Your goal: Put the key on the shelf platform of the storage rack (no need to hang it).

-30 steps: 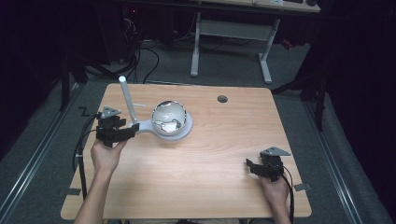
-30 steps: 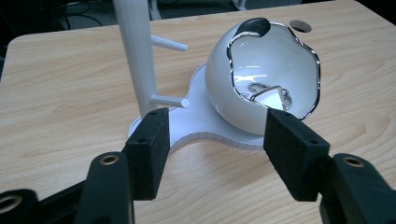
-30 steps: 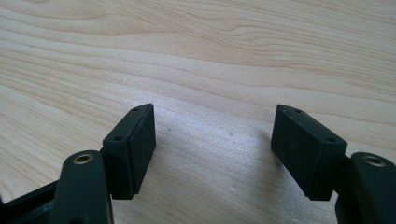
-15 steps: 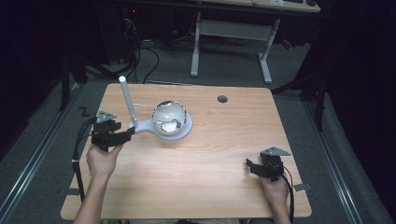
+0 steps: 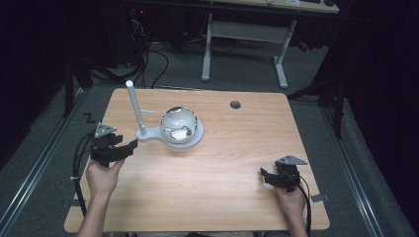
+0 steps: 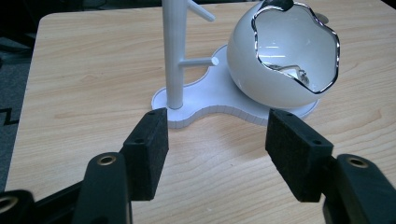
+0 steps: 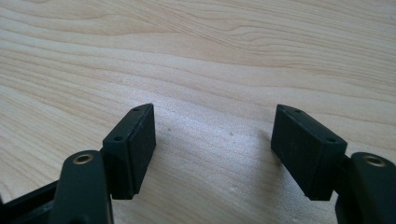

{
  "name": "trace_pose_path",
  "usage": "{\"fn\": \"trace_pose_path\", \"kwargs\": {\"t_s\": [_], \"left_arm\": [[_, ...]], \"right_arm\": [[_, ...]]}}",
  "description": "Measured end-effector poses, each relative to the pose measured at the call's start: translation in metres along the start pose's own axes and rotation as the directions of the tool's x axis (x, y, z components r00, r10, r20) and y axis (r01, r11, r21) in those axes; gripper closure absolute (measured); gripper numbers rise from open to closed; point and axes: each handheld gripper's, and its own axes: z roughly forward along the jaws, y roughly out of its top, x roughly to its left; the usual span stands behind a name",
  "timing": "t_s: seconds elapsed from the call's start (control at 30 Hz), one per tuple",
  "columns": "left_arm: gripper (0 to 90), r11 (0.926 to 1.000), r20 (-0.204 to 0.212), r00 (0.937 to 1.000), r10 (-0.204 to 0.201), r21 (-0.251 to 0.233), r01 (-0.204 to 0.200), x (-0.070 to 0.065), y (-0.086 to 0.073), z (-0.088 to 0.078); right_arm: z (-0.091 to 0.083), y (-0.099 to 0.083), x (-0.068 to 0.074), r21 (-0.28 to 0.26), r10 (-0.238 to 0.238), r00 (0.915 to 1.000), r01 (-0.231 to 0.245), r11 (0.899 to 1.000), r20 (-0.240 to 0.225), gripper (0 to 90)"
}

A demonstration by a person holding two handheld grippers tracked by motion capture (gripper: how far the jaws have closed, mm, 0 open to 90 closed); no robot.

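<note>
A white stand point(image 5: 170, 136) sits on the wooden table point(image 5: 222, 177), toward its far left part, and serves as the landmark here: a flat white base with an upright white post point(image 5: 135, 106) at its left end and a round white bowl point(image 5: 181, 124) with a wavy chrome rim at its right end. In the left gripper view the post point(image 6: 174, 51) carries short side pegs, and something small and metallic lies inside the bowl point(image 6: 285, 56), too small to identify. The left gripper point(image 5: 129, 146) hovers just to the left and near side of the stand's base, aimed at it, its jaws spread wide with nothing between them; in its own view the pads point(image 6: 148, 149) frame the base edge without touching it. The right gripper point(image 5: 264, 177) is well apart from the stand, toward the near right part of the table, jaws likewise spread and empty over bare wood point(image 7: 196, 56). A dark round hole point(image 5: 235, 104) marks the tabletop beyond and right of the stand.
</note>
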Motion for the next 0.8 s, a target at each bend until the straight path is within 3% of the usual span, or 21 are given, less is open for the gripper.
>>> {"fn": "trace_pose_path", "kwargs": {"t_s": [0.8], "left_arm": [[38.0,0.9993,0.008,0.9993,-0.037,-0.002,0.037,0.0,-0.027,-0.009]], "right_arm": [[0.0,0.0,0.0,0.0,0.001,1.0,-0.001,1.0,0.0,31.2]]}}
